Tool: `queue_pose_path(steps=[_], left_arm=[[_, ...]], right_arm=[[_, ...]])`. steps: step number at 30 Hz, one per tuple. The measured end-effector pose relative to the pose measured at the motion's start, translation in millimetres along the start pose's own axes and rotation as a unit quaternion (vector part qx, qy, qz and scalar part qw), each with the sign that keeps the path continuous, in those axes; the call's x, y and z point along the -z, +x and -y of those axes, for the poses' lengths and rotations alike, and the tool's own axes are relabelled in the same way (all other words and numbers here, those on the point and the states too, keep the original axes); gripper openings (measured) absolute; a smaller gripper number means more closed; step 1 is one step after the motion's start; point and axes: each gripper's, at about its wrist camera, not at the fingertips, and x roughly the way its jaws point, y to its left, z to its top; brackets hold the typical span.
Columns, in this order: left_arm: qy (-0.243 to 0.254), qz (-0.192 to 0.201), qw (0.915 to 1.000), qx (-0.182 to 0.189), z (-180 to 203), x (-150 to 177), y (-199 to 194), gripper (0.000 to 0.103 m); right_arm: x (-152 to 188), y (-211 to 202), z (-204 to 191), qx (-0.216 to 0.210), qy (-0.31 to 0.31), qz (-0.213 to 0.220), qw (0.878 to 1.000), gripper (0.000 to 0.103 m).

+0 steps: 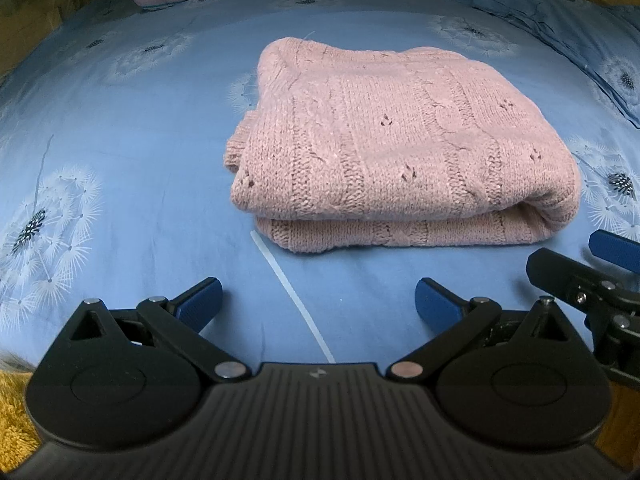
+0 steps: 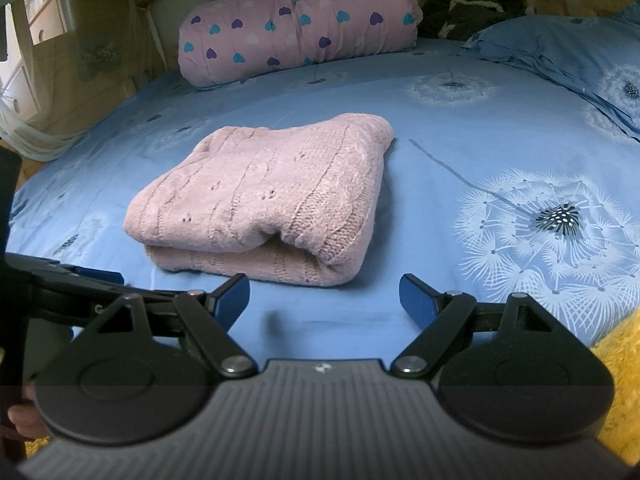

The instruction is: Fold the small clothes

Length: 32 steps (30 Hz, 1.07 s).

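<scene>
A pink cable-knit sweater (image 1: 392, 144) lies folded into a thick rectangular bundle on the blue bed sheet (image 1: 140, 152). The right wrist view shows the sweater (image 2: 260, 196) left of centre, its folded edge facing me. My left gripper (image 1: 318, 300) hovers just in front of the bundle, open, with only sheet between its blue pads. My right gripper (image 2: 324, 298) is likewise open and holds nothing, a short way in front of the bundle's near right corner. At the right edge of the left wrist view the right gripper's fingers (image 1: 616, 252) show beside the sweater.
A white zip tie (image 1: 292, 296) lies on the sheet in front of the sweater. A rolled pink quilt with hearts (image 2: 296, 24) sits at the back, a blue pillow (image 2: 560, 52) at the right. Yellow fuzzy fabric (image 2: 616, 368) borders the near bed edge.
</scene>
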Motion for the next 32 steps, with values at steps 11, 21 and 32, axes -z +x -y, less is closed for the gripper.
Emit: queue_pose_path(steps=[11, 21, 32], left_arm=[[-0.001, 0.000, 1.0000, 0.000, -0.1, -0.1, -0.1, 0.103], [0.002, 0.002, 1.0000, -0.001, -0.9, 1.0, -0.2, 0.103], [0.008, 0.001, 1.0000, -0.006, 2.6, 1.7, -2.2, 0.103]], right_arm=[[-1.3, -1.3, -2.1, -0.002, -0.002, 0.000, 1.000, 0.083], [-1.4, -1.2, -1.9, -0.003, -0.002, 0.000, 1.000, 0.083], [-3.3, -3.1, -4.0, -0.003, -0.006, 0.003, 1.000, 0.083]])
